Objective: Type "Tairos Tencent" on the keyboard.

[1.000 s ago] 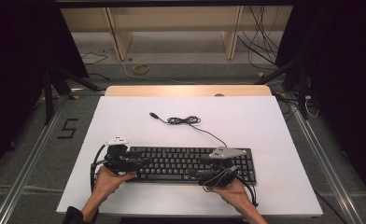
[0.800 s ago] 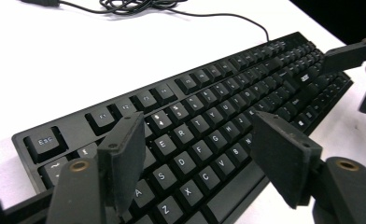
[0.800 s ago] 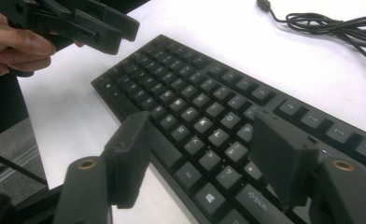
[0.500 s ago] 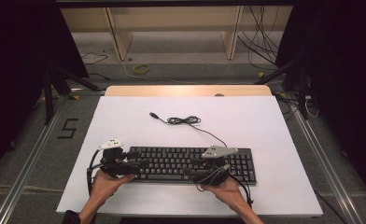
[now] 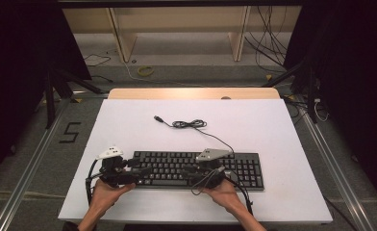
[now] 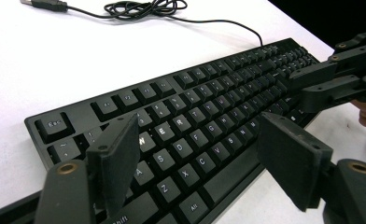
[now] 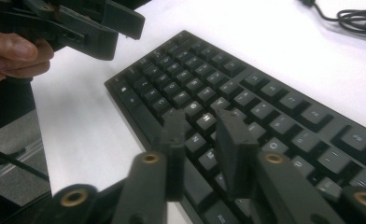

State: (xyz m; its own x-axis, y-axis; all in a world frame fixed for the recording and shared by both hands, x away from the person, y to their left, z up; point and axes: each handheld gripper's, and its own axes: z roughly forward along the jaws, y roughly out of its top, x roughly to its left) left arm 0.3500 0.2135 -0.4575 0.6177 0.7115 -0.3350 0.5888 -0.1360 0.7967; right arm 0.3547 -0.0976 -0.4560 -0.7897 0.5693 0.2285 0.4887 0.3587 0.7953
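While both hands sit at the near edge of the white surface [image 5: 282, 144] as they did a second ago, the right tool [image 5: 192, 169] has slid left along the keyboard [image 5: 246, 168], from near its right end to about mid-board; left tool [image 5: 134, 171] barely moved, keyboard itself hasn't shifted

Left tool [image 6: 197, 154]: jaws have just been opening, now wide apart. They straddle the left block of keys, around the letter rows. Nothing is clamped between them, and I can't tell whether the pads touch the keys. It sits over the keyboard's left end, grey plate on top

Right tool [image 7: 200, 135]: jaws have just been closing, now a narrow gap remains. Tips are down at the keys in the middle of the board; a keycap shows in the gap, but the pads aren't visibly pressing on it. Contact with the key tops can't be confirmed

Keyboard: black, full-size, lying flat, parallel to the near edge, in the near half of the surface. Its cable [image 5: 191, 124] runs from the far edge of the board to a loose coil further back, USB plug [image 5: 158, 118] lying free to the left of the coil
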